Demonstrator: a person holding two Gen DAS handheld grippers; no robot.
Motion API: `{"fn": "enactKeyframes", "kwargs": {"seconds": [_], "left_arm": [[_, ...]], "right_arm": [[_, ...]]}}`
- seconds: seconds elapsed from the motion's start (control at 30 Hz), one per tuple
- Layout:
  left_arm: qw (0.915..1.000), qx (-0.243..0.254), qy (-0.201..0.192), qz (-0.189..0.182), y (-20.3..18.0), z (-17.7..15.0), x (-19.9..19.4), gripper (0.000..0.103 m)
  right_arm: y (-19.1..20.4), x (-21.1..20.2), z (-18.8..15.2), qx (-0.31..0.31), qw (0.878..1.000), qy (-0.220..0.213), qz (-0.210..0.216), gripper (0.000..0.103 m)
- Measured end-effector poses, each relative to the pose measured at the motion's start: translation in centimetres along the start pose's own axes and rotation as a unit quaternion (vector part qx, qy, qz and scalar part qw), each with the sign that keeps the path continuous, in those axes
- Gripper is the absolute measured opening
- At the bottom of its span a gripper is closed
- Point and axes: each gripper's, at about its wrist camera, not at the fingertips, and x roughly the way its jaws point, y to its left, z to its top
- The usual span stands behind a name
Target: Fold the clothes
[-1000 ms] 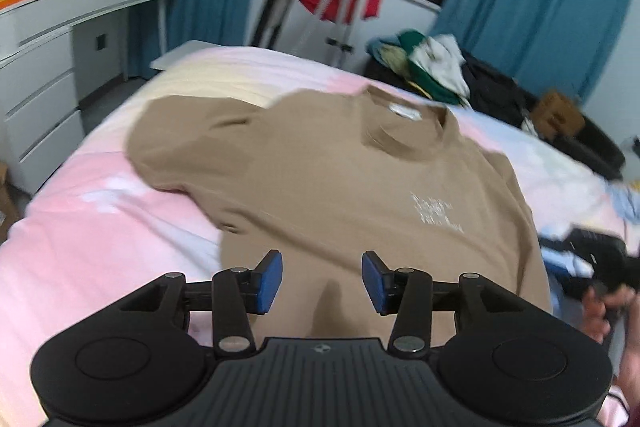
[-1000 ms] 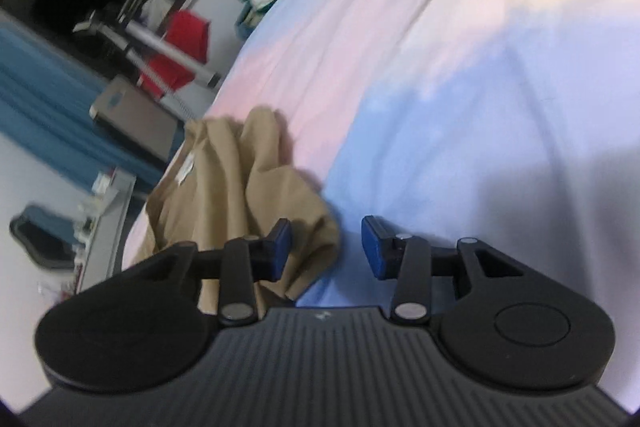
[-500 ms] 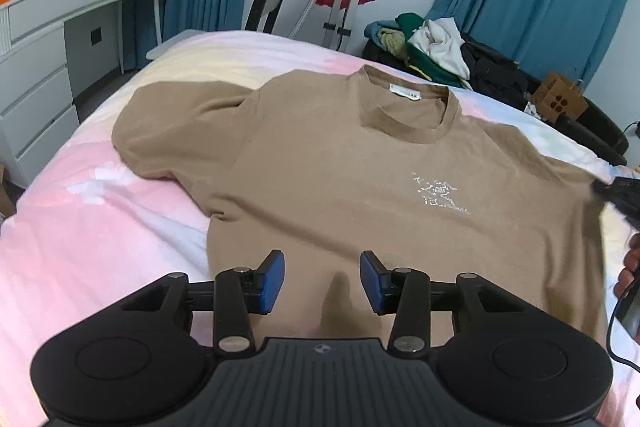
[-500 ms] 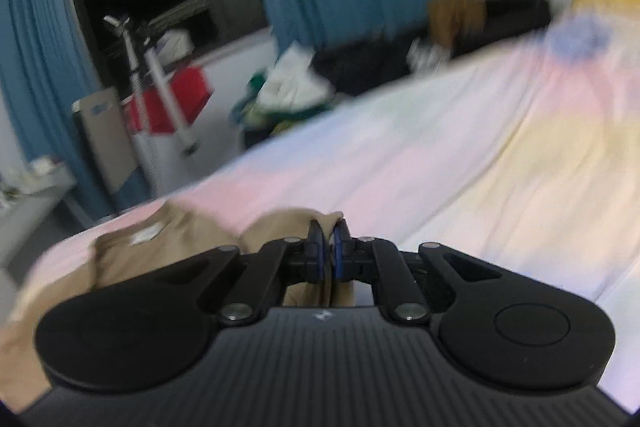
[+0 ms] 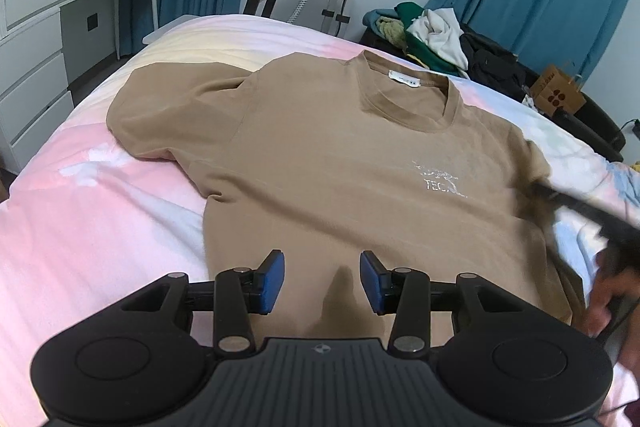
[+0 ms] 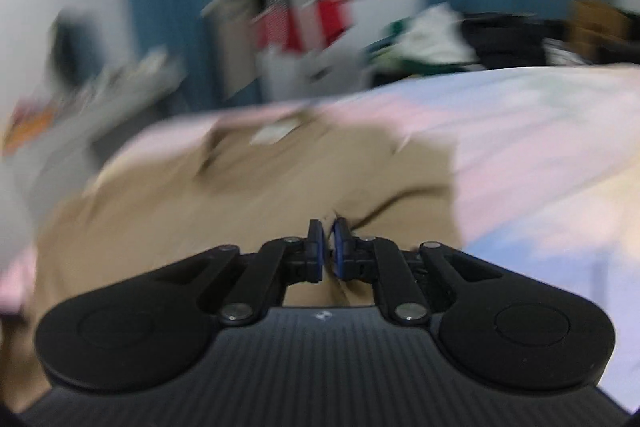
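The right gripper is pinching the tan T-shirt sleeve (spreading step), the left gripper is hovering released above the hem just ahead, needing 1 grasp next.

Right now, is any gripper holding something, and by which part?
The right gripper is shut on the T-shirt, at its sleeve end. The left gripper is open, holding nothing.

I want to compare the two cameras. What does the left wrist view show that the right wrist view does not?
Only the left wrist view shows the open left tool, the shirt's white chest print and the white drawers. Only the right wrist view shows the right tool pinching fabric. Both show the tan T-shirt on the bed.
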Motion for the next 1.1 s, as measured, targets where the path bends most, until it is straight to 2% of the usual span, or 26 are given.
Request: {"fn": "enactKeyframes", "kwargs": {"seconds": [0.07, 0.13, 0.2, 0.3, 0.37, 0.43, 0.5, 0.57, 0.63, 0.77, 0.8, 0.83, 0.87, 0.9, 0.93, 1.0, 1.1], "left_arm": [[1.0000, -0.005, 0.002, -0.003, 0.1, 0.0, -0.1, 0.044], [0.9999, -0.008, 0.003, -0.005, 0.2, 0.0, -0.1, 0.044], [0.9999, -0.011, 0.005, -0.006, 0.2, 0.0, -0.1, 0.044], [0.9998, -0.013, 0.008, -0.007, 0.1, -0.1, 0.0, 0.044], [0.9998, -0.013, 0.011, -0.009, 0.0, -0.1, 0.1, 0.044], [0.9998, -0.011, 0.014, -0.010, -0.1, -0.2, 0.3, 0.044], [0.9998, -0.010, 0.016, -0.010, -0.3, -0.2, 0.5, 0.044], [0.9997, -0.011, 0.019, -0.010, -0.4, -0.2, 0.8, 0.044], [0.9995, -0.014, 0.023, -0.014, -0.4, -0.2, 1.2, 0.044], [0.9991, -0.020, 0.031, -0.022, -0.4, -0.2, 1.8, 0.044], [0.9990, -0.022, 0.033, -0.024, -0.4, -0.2, 1.9, 0.044], [0.9988, -0.024, 0.034, -0.025, -0.4, -0.2, 2.0, 0.044], [0.9987, -0.025, 0.036, -0.026, -0.3, -0.3, 2.1, 0.044], [0.9985, -0.027, 0.038, -0.027, -0.3, -0.3, 2.2, 0.044], [0.9984, -0.029, 0.040, -0.028, -0.3, -0.3, 2.3, 0.044], [0.9981, -0.032, 0.043, -0.030, -0.3, -0.4, 2.4, 0.044], [0.9981, -0.031, 0.041, -0.033, -0.5, -0.3, 2.2, 0.044]], "right_arm": [[2.6, 1.4, -1.0, -0.042, 0.998, 0.033, 0.013, 0.011], [3.7, 2.0, -1.7, -0.056, 0.997, 0.051, 0.018, 0.013], [4.3, 2.5, -1.9, -0.058, 0.996, 0.070, 0.023, 0.020], [3.3, 1.7, -1.0, -0.022, 0.997, 0.055, 0.058, 0.036], [1.8, 0.3, 0.0, 0.037, 0.995, 0.022, 0.089, 0.051], [-0.2, -0.7, 1.0, 0.108, 0.988, -0.017, 0.108, 0.051], [-3.0, -0.6, 1.4, 0.197, 0.975, -0.047, 0.086, 0.051], [-6.0, 0.4, 1.0, 0.281, 0.958, -0.040, 0.053, 0.053], [-8.7, 1.8, 0.3, 0.335, 0.941, -0.024, 0.038, 0.053], [-11.2, 5.5, -0.4, 0.379, 0.925, 0.017, 0.039, 0.051], [-11.3, 6.2, -0.2, 0.382, 0.923, 0.013, 0.040, 0.051], [-11.3, 6.6, 0.1, 0.382, 0.923, 0.005, 0.045, 0.047], [-11.2, 7.0, 0.5, 0.382, 0.923, -0.003, 0.054, 0.033], [-11.0, 7.3, 1.0, 0.377, 0.924, -0.004, 0.062, 0.021], [-10.6, 7.2, 1.7, 0.357, 0.932, -0.008, 0.054, 0.011], [-9.6, 6.9, 3.0, 0.317, 0.948, -0.015, 0.035, 0.010], [-9.9, 4.8, 5.5, 0.252, 0.966, -0.050, -0.026, 0.009]]}}
